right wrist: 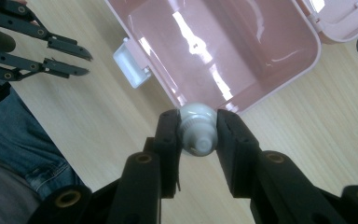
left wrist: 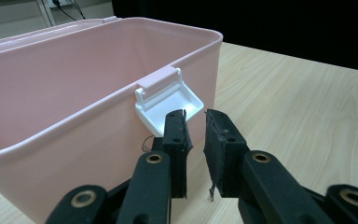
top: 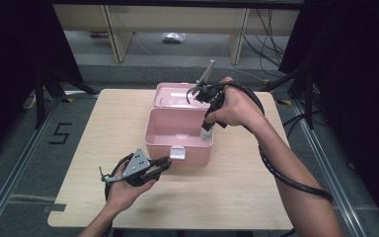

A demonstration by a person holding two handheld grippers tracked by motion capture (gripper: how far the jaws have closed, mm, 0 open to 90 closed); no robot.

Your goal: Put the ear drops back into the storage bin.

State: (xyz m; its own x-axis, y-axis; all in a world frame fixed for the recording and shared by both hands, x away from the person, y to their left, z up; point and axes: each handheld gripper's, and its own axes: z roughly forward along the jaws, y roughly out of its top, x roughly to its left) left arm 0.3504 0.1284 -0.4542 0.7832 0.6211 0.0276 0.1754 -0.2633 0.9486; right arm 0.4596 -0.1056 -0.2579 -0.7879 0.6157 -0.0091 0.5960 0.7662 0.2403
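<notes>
Right gripper [right wrist: 199, 135] is clamping a small white capped tube [right wrist: 196, 130] above the open pink box [top: 154, 134], placing being the step in hand, while left gripper [left wrist: 196, 140] is waiting narrowly parted and empty beside the white latch [left wrist: 168, 100]; lowering inside, then releasing, appears next.

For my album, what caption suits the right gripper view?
Right gripper holding a white capped tube above the open pink box.

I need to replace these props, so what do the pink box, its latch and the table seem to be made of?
Pink box: apparently moulded plastic, glossy; light streaks reflect off its inside floor. Latch: white plastic by its look, smooth, with thin moulded edges. Table: pale wood or wood-look laminate, matte; grain lines run along it, which of the two is unclear.
</notes>
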